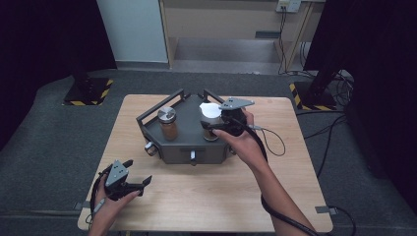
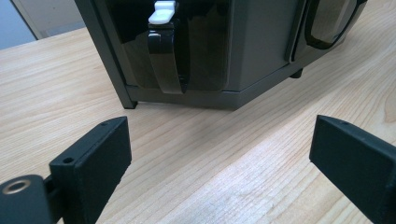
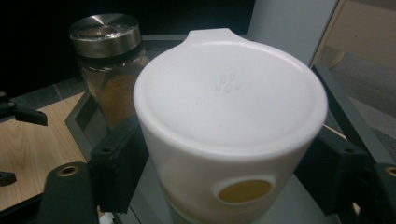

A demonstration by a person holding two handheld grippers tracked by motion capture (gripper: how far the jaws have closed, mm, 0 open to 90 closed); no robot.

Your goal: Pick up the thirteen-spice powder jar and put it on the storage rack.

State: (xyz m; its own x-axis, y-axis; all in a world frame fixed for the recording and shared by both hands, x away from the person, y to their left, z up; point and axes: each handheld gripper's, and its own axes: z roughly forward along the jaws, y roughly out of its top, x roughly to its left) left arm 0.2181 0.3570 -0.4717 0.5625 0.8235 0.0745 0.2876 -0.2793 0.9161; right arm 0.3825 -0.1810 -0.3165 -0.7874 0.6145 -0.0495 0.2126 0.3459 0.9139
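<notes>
Since the white-lidded jar (image 3: 229, 140) looks smooth and probably slippery, grab below its lid; right gripper (image 3: 224, 172) jaws flank it loosely, left gripper (image 2: 219, 154) open.

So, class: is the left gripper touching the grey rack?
Apart. The left gripper view shows bare wooden table between the open jaws of the left gripper and the grey rack.

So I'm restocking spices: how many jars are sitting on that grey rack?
2. A steel-lidded jar stands on the rack at its left; a white-lidded jar stands at its right, between the right gripper jaws.
</notes>
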